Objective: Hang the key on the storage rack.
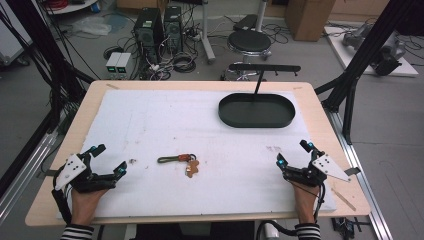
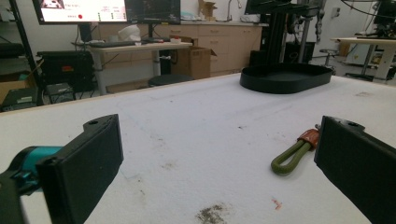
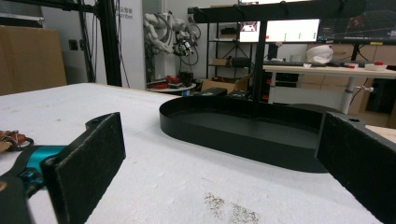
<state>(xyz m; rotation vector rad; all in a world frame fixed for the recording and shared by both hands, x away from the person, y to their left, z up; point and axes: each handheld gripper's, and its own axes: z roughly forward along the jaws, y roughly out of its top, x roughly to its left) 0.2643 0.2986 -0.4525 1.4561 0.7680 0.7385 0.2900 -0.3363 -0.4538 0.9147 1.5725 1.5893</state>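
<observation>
A key ring with a green loop and a brown tag lies on the white mat, slightly left of centre. In the left gripper view the green loop rests just inside the right-hand jaw. At the mat's front left, my left gripper stands open and empty, a hand's width left of the key ring. My right gripper is open and empty at the front right. A black oval tray sits at the back right, with its near wall ahead of the right gripper.
A thin black post with a crossbar rises from the tray. The mat covers a wooden table. Beyond its far edge stand a stool and computer towers. Black frame posts flank the right side.
</observation>
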